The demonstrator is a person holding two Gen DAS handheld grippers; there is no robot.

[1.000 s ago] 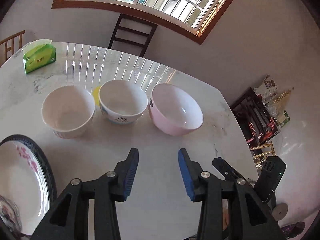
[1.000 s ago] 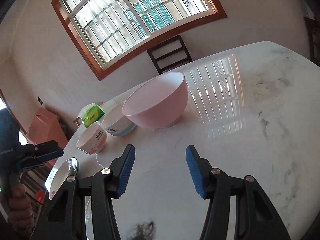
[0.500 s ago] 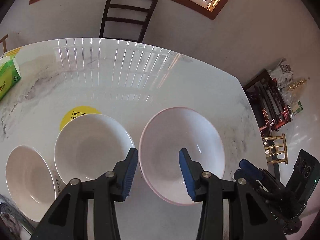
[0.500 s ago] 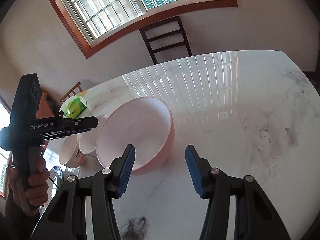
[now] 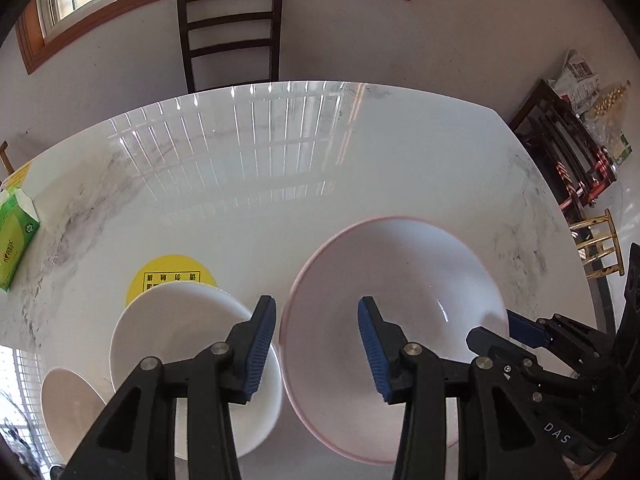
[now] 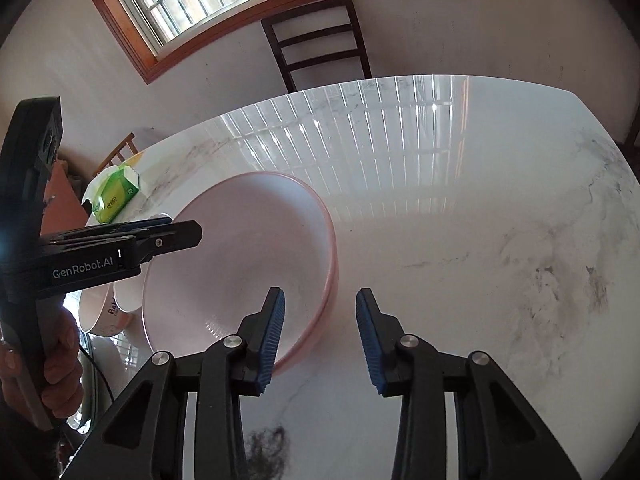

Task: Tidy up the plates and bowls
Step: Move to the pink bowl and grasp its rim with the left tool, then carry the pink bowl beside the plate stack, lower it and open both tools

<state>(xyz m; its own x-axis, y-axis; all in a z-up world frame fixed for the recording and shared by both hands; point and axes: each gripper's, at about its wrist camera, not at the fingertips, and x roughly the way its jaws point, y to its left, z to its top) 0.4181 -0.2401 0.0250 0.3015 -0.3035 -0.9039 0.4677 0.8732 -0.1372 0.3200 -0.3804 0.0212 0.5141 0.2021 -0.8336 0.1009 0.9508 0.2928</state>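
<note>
Room: white walls, a big window with a brown wood frame, and a dark wood chair (image 5: 230, 36) behind the table.
Table: a round marble table (image 5: 280, 168), white with grey marks, smooth and shiny, with window light on it.
Pink bowl: the pink bowl (image 5: 394, 276) is big, round and deep, glossy inside, with a thin pink rim. It sits on the table, right of the other bowls.
White bowl: the white bowl (image 5: 180, 332) is smaller and plain, just beside the pink one.
Small bowl: a small bowl (image 5: 68, 404) sits at the far left, with words on its side I cannot read.
Left gripper: the left gripper (image 5: 316, 344) hangs over the pink bowl's left rim, fingers spread wide, holding nothing.
Right gripper: the right gripper (image 6: 320, 336) hangs over its right rim, fingers spread too.
Other things: a green tissue pack (image 5: 14, 236) and a round yellow sticker (image 5: 172, 276).
How far: I think it has hardly begun. All bowls sit apart, none stacked.
</note>
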